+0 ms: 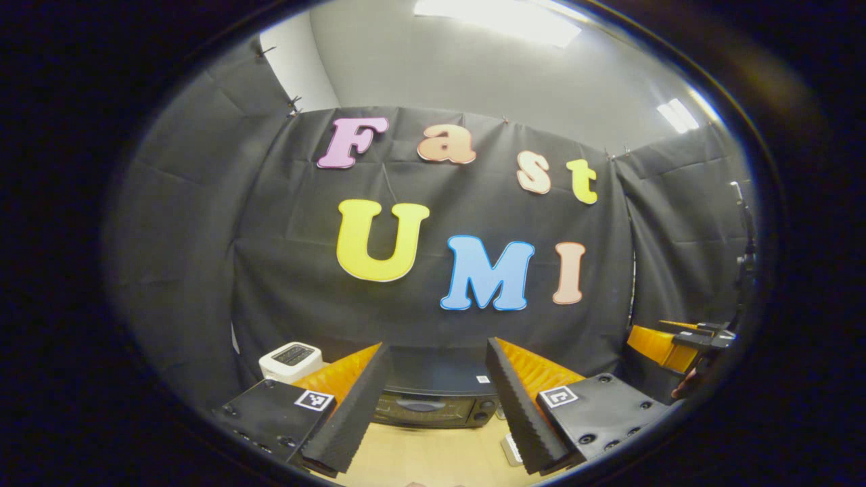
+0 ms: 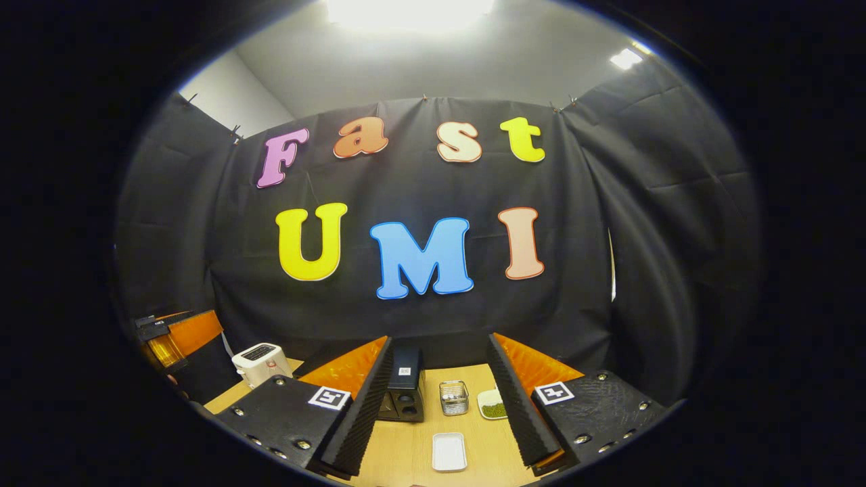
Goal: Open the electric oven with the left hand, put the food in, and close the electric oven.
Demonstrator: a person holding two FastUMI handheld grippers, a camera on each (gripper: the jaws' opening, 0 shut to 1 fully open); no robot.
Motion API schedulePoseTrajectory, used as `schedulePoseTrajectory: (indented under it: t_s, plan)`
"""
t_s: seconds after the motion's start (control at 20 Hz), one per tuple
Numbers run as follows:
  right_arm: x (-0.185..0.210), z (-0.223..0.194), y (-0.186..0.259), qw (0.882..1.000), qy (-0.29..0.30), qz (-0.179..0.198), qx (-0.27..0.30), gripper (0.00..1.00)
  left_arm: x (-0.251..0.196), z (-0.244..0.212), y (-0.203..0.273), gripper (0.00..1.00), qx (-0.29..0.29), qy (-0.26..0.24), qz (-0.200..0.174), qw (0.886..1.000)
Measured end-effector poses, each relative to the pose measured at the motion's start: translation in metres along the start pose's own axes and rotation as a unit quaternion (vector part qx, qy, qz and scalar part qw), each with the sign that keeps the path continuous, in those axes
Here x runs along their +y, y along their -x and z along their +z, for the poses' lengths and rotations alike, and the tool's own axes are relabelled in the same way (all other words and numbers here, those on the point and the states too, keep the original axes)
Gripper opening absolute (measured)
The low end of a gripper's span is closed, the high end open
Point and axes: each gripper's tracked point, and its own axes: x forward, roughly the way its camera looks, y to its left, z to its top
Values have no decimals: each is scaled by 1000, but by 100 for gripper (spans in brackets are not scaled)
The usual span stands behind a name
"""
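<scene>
We're at the start: the electric oven (image 1: 433, 396) sits shut on the counter (image 1: 433, 453), dead ahead of our left tool (image 1: 433, 406), fingers apart. Right tool (image 2: 436, 406) gapes too. Next, the left must reach the door handle (image 1: 419, 404).

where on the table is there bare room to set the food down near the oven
Bare wood lies in front of the oven, between it and the left gripper. In the right gripper view, it is crowded around the white tray, wire basket and green dish.
</scene>
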Motion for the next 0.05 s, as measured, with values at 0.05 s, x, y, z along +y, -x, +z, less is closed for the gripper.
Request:
schedulePoseTrajectory:
  t_s: [0.05]
  plan:
    - [-17, 0, -1, 1000, 2, 0, -2, 84, -2, 1, -2, 92, -4, 1, 4, 1000]
